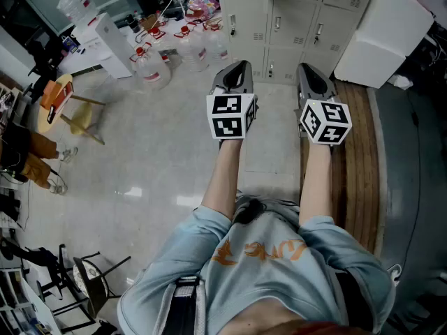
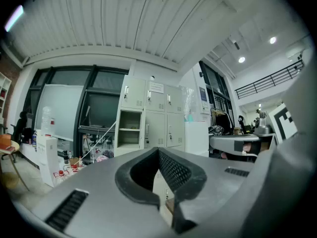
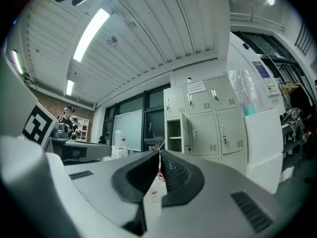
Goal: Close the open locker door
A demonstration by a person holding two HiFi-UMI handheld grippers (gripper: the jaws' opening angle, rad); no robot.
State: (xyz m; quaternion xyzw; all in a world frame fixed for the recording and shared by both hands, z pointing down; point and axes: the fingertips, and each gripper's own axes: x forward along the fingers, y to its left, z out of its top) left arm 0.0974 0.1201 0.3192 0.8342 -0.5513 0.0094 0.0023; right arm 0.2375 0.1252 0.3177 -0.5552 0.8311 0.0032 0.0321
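Two grippers, held out ahead of a person in a light blue shirt (image 1: 258,264).

Head view:
- The left gripper (image 1: 237,74) and right gripper (image 1: 311,75) are side by side and apart. Both point toward the far bank of lockers (image 1: 293,19) and touch none of it.
- On the pale floor (image 1: 160,159), water bottles (image 1: 152,68) stand at far left.
- A stool (image 1: 59,100) is at the left edge.
- A white box (image 1: 387,33) is at far right, above a wooden platform (image 1: 356,166).

Left gripper view:
- The left gripper (image 2: 158,150) has its jaws closed tip to tip, with nothing between them.
- The lockers (image 2: 158,115) stand beyond, well apart from the gripper.
- The lower-left compartment (image 2: 130,128) is open, and a shelf shows inside it.
- The door itself cannot be made out clearly here.
- A whiteboard (image 2: 59,113) is to the left.

Right gripper view:
- The right gripper (image 3: 159,153) has its jaws drawn together and is empty.
- The lockers (image 3: 208,118) are at far centre.
- The open compartment (image 3: 174,135) is on their left side.
- The locker door (image 3: 185,133) stands out edge-on from the right side of the opening. It is not closed, and the gripper is well apart from it.
- The white box (image 3: 262,143) is at right.
- A person (image 3: 67,119) is at far left.
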